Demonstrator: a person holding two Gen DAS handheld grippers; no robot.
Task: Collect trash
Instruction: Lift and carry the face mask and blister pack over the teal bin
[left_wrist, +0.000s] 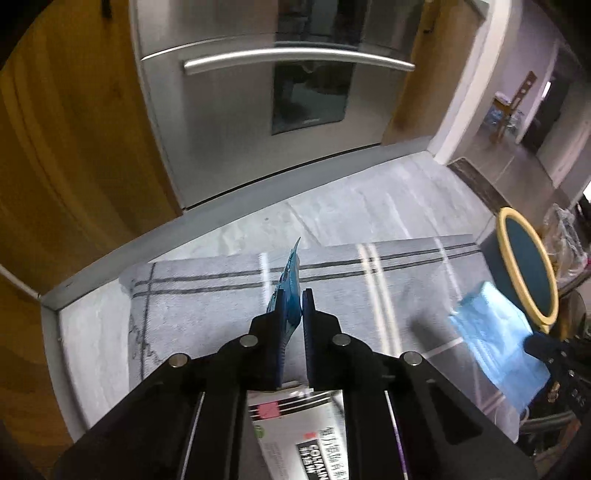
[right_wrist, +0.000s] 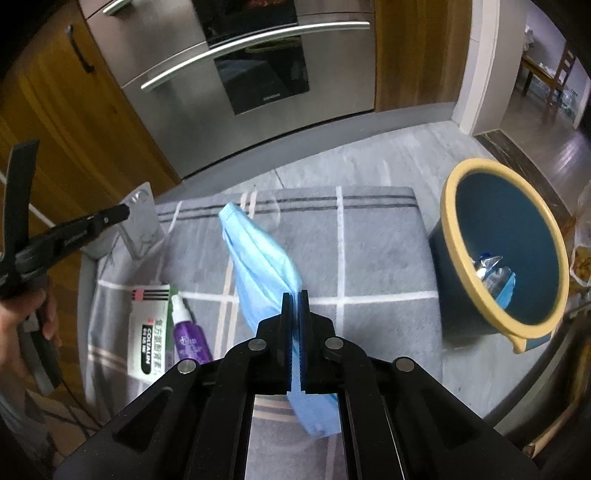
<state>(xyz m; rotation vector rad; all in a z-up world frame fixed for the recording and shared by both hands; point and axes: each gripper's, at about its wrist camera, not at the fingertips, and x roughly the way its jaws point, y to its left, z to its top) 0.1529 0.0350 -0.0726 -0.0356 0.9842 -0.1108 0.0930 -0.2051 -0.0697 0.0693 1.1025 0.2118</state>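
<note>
My left gripper (left_wrist: 296, 295) is shut on a thin blue-edged blister sheet (left_wrist: 290, 284), held edge-on above the grey checked mat; from the right wrist view the sheet (right_wrist: 142, 218) looks silver-grey in the left gripper (right_wrist: 125, 212). My right gripper (right_wrist: 294, 295) is shut on a light blue face mask (right_wrist: 258, 254), lifted above the mat; the mask also shows in the left wrist view (left_wrist: 498, 339). The dark blue bin with a yellow rim (right_wrist: 458, 236) stands to the right, with foil and blue scraps inside. It also shows in the left wrist view (left_wrist: 524, 266).
A white medicine box (right_wrist: 147, 332) and a purple spray bottle (right_wrist: 186, 328) lie on the mat (right_wrist: 369, 251) at the left. A steel oven (right_wrist: 240, 81) and wooden cabinets (left_wrist: 74, 147) stand behind. A doorway with a chair (right_wrist: 554, 81) is at the far right.
</note>
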